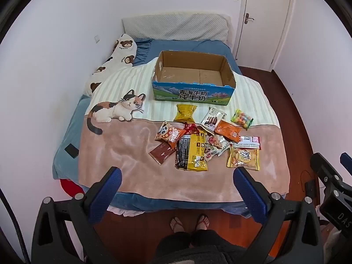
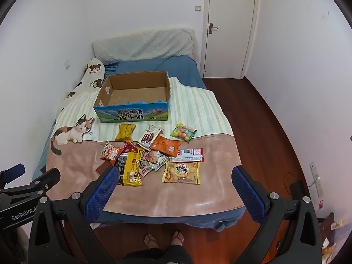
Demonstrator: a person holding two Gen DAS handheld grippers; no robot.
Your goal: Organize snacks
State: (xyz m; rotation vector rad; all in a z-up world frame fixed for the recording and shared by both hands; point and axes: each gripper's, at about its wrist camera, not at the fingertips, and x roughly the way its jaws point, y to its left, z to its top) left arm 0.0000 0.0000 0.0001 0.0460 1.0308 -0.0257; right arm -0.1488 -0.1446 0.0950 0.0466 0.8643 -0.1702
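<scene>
An empty open cardboard milk box (image 1: 193,88) (image 2: 134,114) with a blue printed front stands on the bed. In front of it lies a loose pile of several snack packets: a large yellow-and-black pack (image 1: 191,151) (image 2: 130,168), a yellow cracker bag (image 1: 243,158) (image 2: 181,172), an orange packet (image 1: 227,131) (image 2: 166,146), a bag of coloured candies (image 1: 242,118) (image 2: 183,132), a gold bag (image 1: 186,113) (image 2: 125,132). My left gripper (image 1: 177,176) and right gripper (image 2: 173,173) are open and empty, held above the bed's near edge, apart from the pile.
The bed carries a cat-print blanket (image 1: 123,107), a bear-print pillow (image 1: 114,66) at left and a phone (image 1: 71,150) near the left edge. White walls stand left and behind, a door (image 2: 228,28) at back right. Wood floor (image 2: 253,121) lies right; my feet (image 2: 164,239) below.
</scene>
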